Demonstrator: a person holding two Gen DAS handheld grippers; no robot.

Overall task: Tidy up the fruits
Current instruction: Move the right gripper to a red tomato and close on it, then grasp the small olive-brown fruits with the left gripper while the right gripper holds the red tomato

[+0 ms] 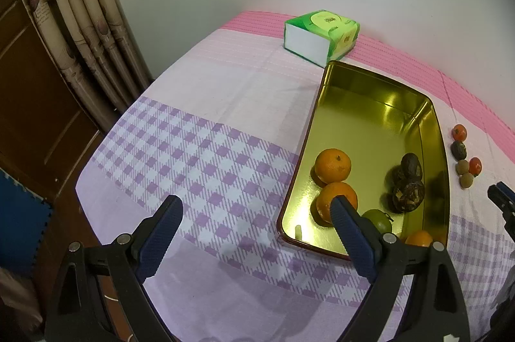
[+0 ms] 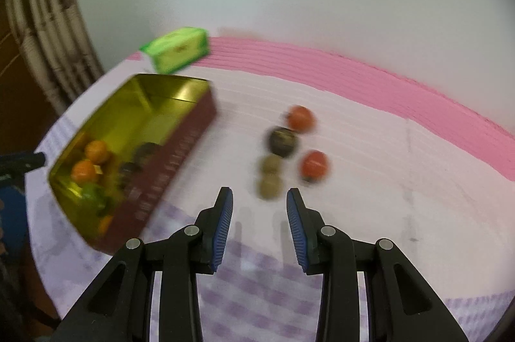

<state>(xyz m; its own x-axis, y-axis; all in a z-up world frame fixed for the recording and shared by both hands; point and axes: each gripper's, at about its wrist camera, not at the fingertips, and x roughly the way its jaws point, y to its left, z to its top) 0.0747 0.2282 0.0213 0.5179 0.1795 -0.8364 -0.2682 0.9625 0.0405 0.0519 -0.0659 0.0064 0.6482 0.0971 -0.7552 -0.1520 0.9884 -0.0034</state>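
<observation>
A gold tin tray [image 1: 354,123] [image 2: 145,103] lies on the table and holds two oranges [image 1: 332,165], two dark passion fruits [image 1: 409,192], a green lime [image 1: 379,219] and another orange piece [image 1: 418,238]. Right of the tray lie several loose fruits: two red-orange ones [image 2: 301,118], a dark one [image 2: 282,141] and two tan ones [image 2: 268,186]; they also show in the left wrist view [image 1: 463,156]. My left gripper [image 1: 257,210] is open and empty over the tray's left front corner. My right gripper [image 2: 260,197] is open and empty just before the nearest tan fruit. The right wrist view is blurred.
A green tissue box [image 1: 320,37] [image 2: 177,49] stands behind the tray near the wall. The checked tablecloth [image 1: 193,148] ends at the left by a curtain [image 1: 80,20] and a wooden door [image 1: 29,103]. A pink band [image 2: 354,74] runs along the back.
</observation>
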